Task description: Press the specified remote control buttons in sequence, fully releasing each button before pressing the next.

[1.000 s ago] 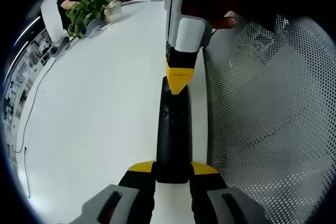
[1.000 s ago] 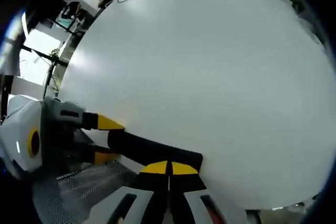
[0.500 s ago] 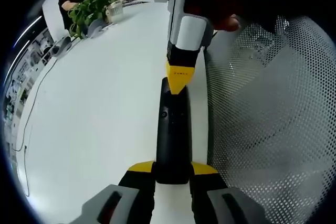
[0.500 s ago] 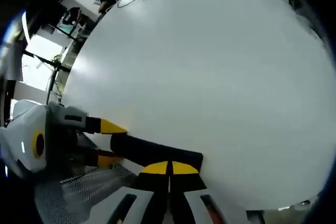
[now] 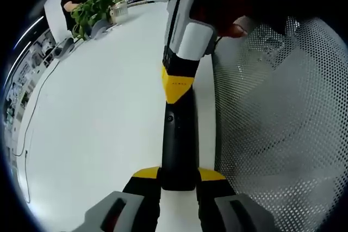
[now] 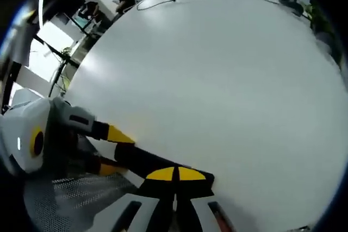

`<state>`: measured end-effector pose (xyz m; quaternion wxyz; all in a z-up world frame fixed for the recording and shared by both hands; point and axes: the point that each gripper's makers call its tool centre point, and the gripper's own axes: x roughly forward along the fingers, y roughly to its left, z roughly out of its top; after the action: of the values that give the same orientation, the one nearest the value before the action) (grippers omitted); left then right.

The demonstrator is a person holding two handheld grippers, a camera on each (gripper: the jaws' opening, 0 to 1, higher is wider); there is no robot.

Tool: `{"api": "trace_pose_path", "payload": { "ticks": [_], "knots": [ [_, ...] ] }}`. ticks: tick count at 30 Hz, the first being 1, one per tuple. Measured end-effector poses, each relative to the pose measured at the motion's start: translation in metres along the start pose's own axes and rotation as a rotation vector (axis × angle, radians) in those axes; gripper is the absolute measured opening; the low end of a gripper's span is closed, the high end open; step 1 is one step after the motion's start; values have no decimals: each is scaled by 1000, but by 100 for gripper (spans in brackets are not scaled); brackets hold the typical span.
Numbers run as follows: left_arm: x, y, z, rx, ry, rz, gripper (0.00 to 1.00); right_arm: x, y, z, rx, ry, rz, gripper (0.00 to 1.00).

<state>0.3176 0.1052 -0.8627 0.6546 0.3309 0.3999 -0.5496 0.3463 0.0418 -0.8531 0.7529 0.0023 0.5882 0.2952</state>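
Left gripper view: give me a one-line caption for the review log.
Left tongs clamp the near end of a black remote on a white table while the right tongs' closed yellow tip meets its upper face.

Slim black remote control (image 5: 178,145) lying flat on the white desk (image 5: 98,118)

It is long, narrow and glossy, with a small round button on its upper face near the far end. In the left gripper view its near end sits between yellow-tipped fingers (image 5: 145,173). In the right gripper view it (image 6: 142,158) lies slantwise by the desk's edge.
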Motion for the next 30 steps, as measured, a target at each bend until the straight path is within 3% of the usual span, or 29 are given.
{"api": "trace_pose_path", "payload": {
  "ticks": [6,17,25,30],
  "knots": [
    [0,0,0,-2,2,0,24,1,-3,2,30,-18,-8,0],
    [1,0,1,-4,5,0,24,4,-2,3,-31,-15,-57,0],
    [1,1,1,-20,1,8,24,3,-4,3,-13,-42,-39,0],
    [1,1,1,-19,3,10,24,3,-1,3,-57,-28,-56,0]
  ]
}}
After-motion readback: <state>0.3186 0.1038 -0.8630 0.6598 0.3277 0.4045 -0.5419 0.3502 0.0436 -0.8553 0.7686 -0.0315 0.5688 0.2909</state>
